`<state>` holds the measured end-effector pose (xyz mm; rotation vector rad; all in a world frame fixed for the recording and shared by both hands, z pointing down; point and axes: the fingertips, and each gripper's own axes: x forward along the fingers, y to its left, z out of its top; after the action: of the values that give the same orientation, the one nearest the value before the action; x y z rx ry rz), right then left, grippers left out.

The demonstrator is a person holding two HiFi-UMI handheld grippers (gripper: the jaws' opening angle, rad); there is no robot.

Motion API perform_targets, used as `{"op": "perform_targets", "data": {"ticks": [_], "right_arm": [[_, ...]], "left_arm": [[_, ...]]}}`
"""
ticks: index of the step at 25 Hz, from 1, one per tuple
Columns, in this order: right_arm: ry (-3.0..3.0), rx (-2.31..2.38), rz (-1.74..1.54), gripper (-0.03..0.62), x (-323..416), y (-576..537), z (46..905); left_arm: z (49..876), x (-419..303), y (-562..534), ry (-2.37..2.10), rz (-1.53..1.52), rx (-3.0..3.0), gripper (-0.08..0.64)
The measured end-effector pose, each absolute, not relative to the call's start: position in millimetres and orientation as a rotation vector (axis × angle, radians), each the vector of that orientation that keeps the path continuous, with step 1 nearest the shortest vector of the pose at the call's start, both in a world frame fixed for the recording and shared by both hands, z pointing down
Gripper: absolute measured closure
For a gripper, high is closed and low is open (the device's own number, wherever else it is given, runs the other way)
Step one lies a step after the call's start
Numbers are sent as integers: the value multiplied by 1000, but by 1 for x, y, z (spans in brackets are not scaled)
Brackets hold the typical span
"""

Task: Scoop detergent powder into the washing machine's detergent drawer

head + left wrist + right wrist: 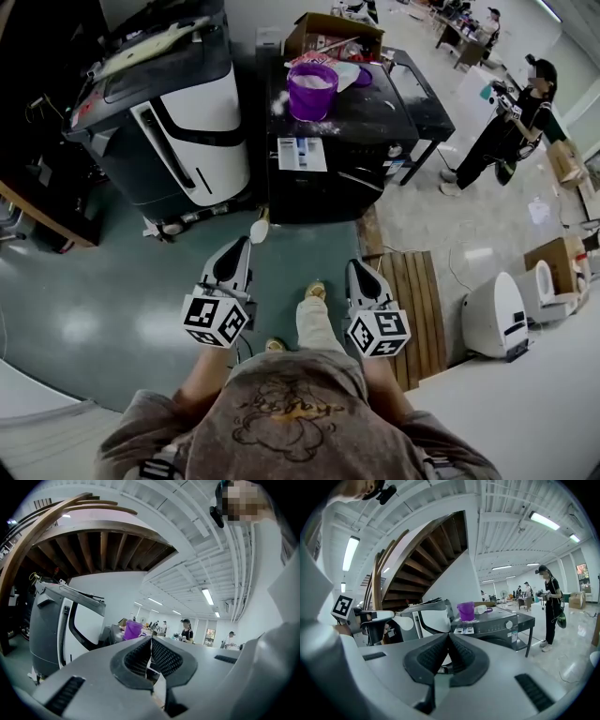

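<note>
Head view: the left gripper (236, 251) and the right gripper (359, 272) are held low, close to the holder's body and over the green floor, well short of the dark grey box-shaped washing machine (328, 183). A round purple plastic bucket (312, 90) stands on the machine's top with white powder (319, 81) inside it, and more powder lies scattered beside it. A grey-and-white slant-fronted machine (173, 122) stands to the left of the washer. Left gripper view: the left gripper (151, 641) has its ribbed pads pressed together at the tips, with nothing between them; the bucket (132, 630) is far ahead. Right gripper view: the right gripper (448, 637) is likewise closed and empty; the washer (499, 620) and the bucket (466, 611) stand beyond it.
</note>
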<state>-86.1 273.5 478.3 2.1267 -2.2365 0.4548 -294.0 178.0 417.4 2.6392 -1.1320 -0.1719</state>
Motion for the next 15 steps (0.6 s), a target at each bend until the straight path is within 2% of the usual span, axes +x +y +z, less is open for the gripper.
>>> {"op": "perform_targets", "data": {"ticks": [15], "right_arm": [[-2269,2114,461,592,-43,161,482]], "left_arm": [[419,-246,78,-1137,-171,2647,537]]}}
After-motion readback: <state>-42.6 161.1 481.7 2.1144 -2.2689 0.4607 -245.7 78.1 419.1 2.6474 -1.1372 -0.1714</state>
